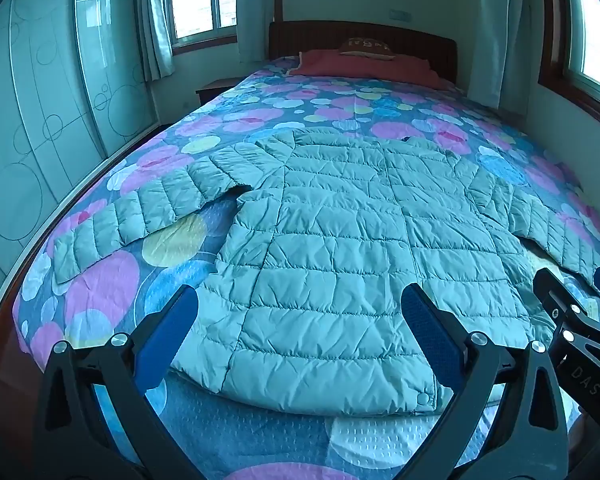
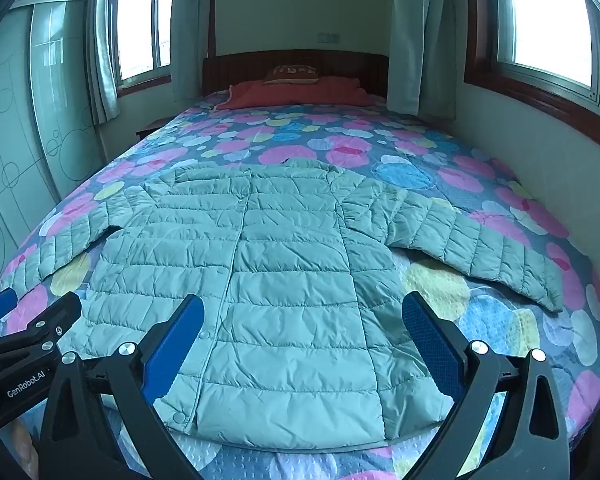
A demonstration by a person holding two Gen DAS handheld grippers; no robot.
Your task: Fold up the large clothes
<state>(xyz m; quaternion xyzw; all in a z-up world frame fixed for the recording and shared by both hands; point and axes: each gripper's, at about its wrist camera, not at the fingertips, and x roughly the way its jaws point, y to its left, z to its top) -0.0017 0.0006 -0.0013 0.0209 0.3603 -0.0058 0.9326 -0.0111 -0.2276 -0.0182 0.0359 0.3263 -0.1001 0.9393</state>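
A pale green quilted puffer jacket (image 1: 340, 232) lies flat and face up on the bed, hem toward me, both sleeves spread out to the sides; it also shows in the right wrist view (image 2: 284, 264). My left gripper (image 1: 300, 308) is open and empty, hovering above the jacket's lower hem. My right gripper (image 2: 302, 316) is open and empty, above the hem's right part. The right gripper's fingers (image 1: 556, 300) show at the right edge of the left wrist view. The left gripper's fingers (image 2: 56, 312) show at the left edge of the right wrist view.
The bed (image 1: 100, 280) has a blue cover with pink, yellow and blue circles. A red blanket (image 1: 364, 66) and brown pillow (image 1: 366, 46) lie by the headboard. A glass wardrobe (image 1: 40, 120) stands left, a wall with a window (image 2: 548, 20) right.
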